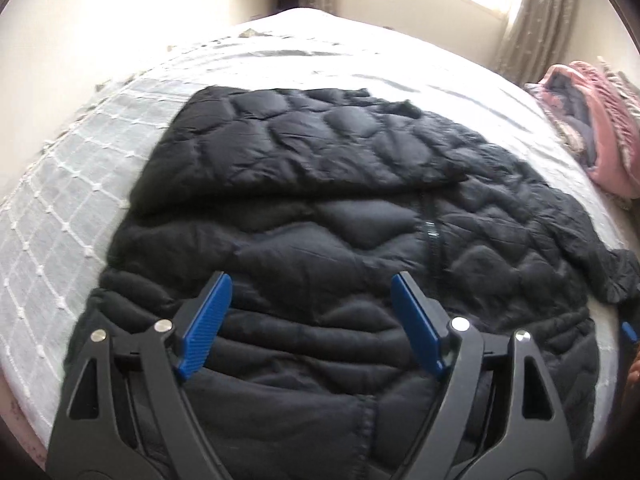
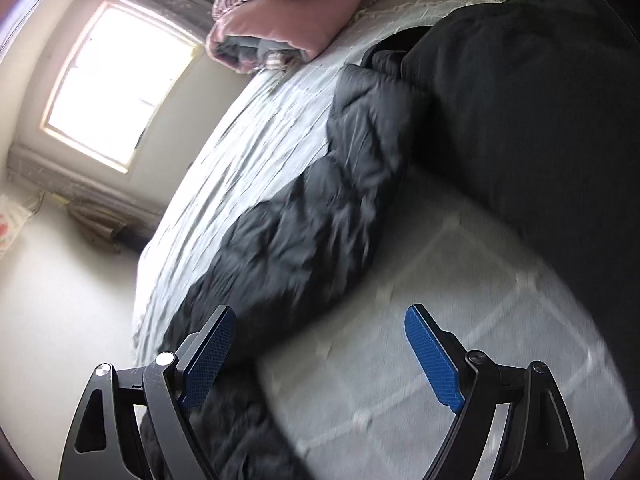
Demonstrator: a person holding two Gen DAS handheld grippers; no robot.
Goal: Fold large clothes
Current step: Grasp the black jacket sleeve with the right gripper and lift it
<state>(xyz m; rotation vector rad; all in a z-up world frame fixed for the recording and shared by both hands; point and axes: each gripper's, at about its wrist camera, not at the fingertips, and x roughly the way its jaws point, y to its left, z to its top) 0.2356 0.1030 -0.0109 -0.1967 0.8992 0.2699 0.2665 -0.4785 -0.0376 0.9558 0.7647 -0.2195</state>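
A black quilted puffer jacket [image 1: 320, 208] lies spread on the bed [image 1: 64, 208], zipper up, with one sleeve folded across its chest and the other sleeve [image 1: 616, 276] stretched to the right. My left gripper [image 1: 310, 284] is open and empty, hovering over the jacket's lower part. In the right wrist view the jacket [image 2: 320, 208] runs along the bed's edge. My right gripper [image 2: 320, 320] is open and empty above the bedspread [image 2: 440, 320], its left finger [image 2: 210, 360] next to the jacket's edge. This view is blurred.
A pile of pink and grey bedding [image 1: 596, 132] sits at the bed's right end, also in the right wrist view [image 2: 280, 20]. A window with curtains [image 2: 116, 84] is behind the bed. Dark fabric [image 2: 540, 120] fills the right wrist view's upper right.
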